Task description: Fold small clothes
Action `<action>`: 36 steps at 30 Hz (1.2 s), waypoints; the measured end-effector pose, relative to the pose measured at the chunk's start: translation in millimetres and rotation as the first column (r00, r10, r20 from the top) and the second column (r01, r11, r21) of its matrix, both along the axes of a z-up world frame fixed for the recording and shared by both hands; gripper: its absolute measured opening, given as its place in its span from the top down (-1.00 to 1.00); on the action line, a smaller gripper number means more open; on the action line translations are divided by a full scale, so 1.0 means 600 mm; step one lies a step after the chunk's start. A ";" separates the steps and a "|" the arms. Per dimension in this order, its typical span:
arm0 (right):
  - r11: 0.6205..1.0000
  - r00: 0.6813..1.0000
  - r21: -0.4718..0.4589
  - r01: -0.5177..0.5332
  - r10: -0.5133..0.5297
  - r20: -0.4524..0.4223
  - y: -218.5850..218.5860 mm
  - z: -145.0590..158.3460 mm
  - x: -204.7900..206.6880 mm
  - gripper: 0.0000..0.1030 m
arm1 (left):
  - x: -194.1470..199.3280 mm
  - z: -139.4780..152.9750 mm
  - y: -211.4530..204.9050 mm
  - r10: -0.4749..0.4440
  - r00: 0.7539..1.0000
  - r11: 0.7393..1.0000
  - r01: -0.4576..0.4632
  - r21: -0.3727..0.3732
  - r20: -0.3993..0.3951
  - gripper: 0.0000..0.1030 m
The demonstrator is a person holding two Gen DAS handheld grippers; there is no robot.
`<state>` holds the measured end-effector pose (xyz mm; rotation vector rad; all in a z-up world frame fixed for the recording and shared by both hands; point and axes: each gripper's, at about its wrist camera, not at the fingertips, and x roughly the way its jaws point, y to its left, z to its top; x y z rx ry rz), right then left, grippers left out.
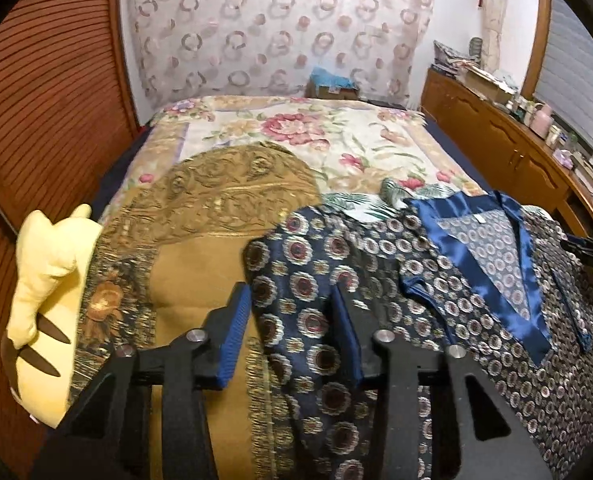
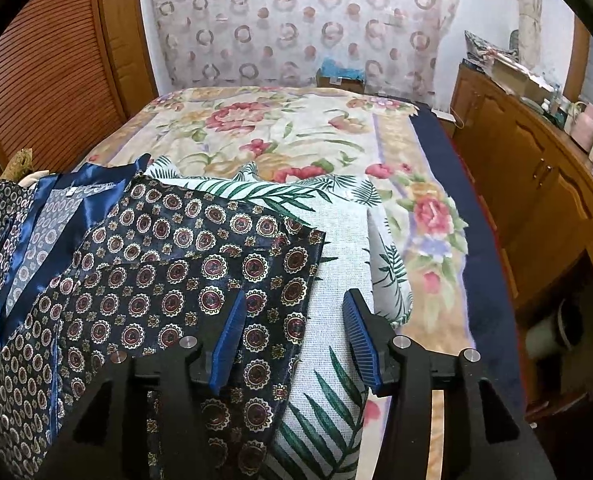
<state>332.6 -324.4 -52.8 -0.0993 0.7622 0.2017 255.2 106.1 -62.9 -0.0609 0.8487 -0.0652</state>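
**Grippers spread over one patterned shirt on the bed**

Clothes on the bed numbered one: a dark navy satin shirt printed with round medallions and edged with a shiny blue collar (image 1: 476, 264), lying open and flat across the near part of the floral bedspread (image 1: 296, 136). Under it lay one white cloth with green palm leaves (image 2: 336, 240), and to its left one mustard-gold brocade cover (image 1: 200, 240). One pale yellow plush toy (image 1: 44, 280) sat at the far left edge.

Your left gripper (image 1: 292, 320) had its two blue-padded fingers (image 1: 232, 332) spread wide apart, gripping nothing; the shirt's left sleeve lay below and between them. Your right gripper (image 2: 296, 332) was likewise wide apart and held nothing, one pad above the shirt's right sleeve edge, the other above the palm-leaf cloth.

Along the right wall stood one long wooden cabinet (image 2: 536, 184) with clutter on top; one ribbed wooden door (image 1: 44, 112) was at left.
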 end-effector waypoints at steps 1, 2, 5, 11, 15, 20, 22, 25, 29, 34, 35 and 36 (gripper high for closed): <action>1.000 1.000 0.000 0.000 0.000 0.000 0.000 0.000 0.000 -0.02 | -0.001 0.001 -0.002 -0.004 1.000 1.000 0.004 -0.005 -0.002 0.63; 1.000 1.000 0.002 0.004 -0.004 0.001 0.000 0.001 -0.001 -0.01 | -0.004 0.002 -0.006 -0.012 1.000 1.000 0.012 -0.013 0.002 0.71; 0.997 0.999 0.064 -0.053 0.053 0.005 0.012 0.003 -0.014 0.39 | -0.017 0.009 -0.018 -0.037 0.999 0.999 0.037 -0.029 0.021 0.86; 0.992 0.991 -0.021 -0.121 0.122 0.063 0.053 0.018 -0.046 0.92 | -0.048 0.033 -0.036 -0.062 0.995 0.997 0.066 -0.050 0.078 0.94; 0.992 0.987 -0.022 -0.123 0.125 0.099 0.054 0.043 -0.075 0.95 | -0.084 0.060 -0.054 -0.086 0.987 0.994 0.093 -0.048 0.134 0.94; 0.992 0.983 -0.023 -0.121 0.123 0.139 0.058 0.070 -0.126 0.96 | -0.130 0.091 -0.061 -0.102 0.975 0.991 0.116 -0.063 0.200 0.94; 0.992 0.981 -0.023 -0.122 0.124 0.152 0.057 0.076 -0.147 0.96 | -0.144 0.095 -0.062 -0.103 0.972 0.990 0.120 -0.069 0.213 0.95; 0.992 0.977 -0.016 -0.122 0.123 0.176 0.059 0.086 -0.182 0.97 | -0.169 0.098 -0.061 -0.103 0.968 0.990 0.122 -0.070 0.227 0.95; 0.992 0.970 -0.008 -0.129 0.128 0.206 0.060 0.094 -0.228 0.97 | -0.199 0.099 -0.059 -0.102 0.965 0.990 0.123 -0.071 0.240 0.95; 0.991 0.962 -0.018 -0.131 0.132 0.237 0.058 0.098 -0.280 0.98 | -0.238 0.098 -0.053 -0.083 0.961 0.992 0.106 -0.075 0.263 0.95; 0.991 0.961 -0.029 -0.127 0.131 0.243 0.059 0.098 -0.291 0.98 | -0.247 0.098 -0.051 -0.081 0.961 0.991 0.105 -0.079 0.264 0.95; 0.991 0.959 -0.035 -0.126 0.131 0.250 0.062 0.100 -0.306 0.98 | -0.252 0.098 -0.050 -0.082 0.960 0.991 0.106 -0.078 0.266 0.95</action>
